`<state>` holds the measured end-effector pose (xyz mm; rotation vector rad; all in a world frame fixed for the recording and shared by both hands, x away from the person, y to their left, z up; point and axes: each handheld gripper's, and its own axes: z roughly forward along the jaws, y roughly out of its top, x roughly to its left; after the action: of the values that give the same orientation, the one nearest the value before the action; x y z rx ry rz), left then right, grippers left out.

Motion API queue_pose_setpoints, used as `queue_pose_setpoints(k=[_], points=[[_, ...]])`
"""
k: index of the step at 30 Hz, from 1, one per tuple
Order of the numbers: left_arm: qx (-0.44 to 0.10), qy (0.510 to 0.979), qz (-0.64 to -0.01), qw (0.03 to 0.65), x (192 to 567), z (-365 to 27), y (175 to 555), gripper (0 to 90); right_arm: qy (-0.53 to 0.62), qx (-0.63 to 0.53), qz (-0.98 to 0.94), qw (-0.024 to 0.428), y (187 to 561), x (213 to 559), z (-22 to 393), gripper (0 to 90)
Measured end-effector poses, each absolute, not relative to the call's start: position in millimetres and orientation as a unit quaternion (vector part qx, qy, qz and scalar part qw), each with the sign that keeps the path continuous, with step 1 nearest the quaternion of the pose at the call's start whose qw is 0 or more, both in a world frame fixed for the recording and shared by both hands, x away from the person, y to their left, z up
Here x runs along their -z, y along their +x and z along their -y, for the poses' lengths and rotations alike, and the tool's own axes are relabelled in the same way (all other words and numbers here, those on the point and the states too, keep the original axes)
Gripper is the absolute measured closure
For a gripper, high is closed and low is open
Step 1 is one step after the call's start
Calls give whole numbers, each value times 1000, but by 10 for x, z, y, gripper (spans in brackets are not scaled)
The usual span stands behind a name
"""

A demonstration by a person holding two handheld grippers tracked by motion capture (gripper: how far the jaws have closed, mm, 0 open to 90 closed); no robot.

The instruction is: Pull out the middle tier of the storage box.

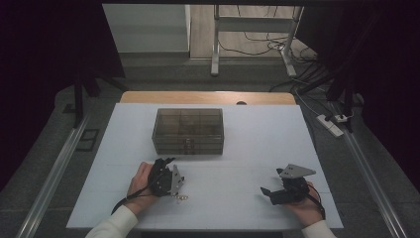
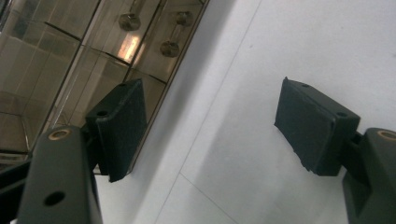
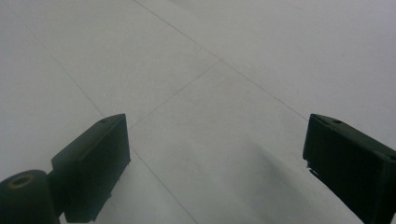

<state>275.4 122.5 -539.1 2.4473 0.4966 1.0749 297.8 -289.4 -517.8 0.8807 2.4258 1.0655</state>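
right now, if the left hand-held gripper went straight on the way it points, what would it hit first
Probably the clear drawer box: the left hand-held gripper, jaws open and empty, points at its near corner across bare white table. Depth is unclear, so it may slip past.

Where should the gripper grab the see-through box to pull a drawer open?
Probably a small round knob on the front of the box, approached level from the person's side. The knobs stick out toward the open left gripper, so its jaws could likely close around one.

Small pale metal bits [image 1: 182,197] beside the left gripper [image 1: 168,174] too tiny to identify; smoky transparent plastic drawer box [image 2: 70,60] cut off at the left gripper view's edge.
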Motion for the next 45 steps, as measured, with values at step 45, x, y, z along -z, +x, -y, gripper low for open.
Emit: queue_pose_setpoints(k=[45], points=[[-403, 872, -182, 211, 5372, -1153, 2937, 251, 311, -370, -857, 179, 2976, 5189, 2885, 72]])
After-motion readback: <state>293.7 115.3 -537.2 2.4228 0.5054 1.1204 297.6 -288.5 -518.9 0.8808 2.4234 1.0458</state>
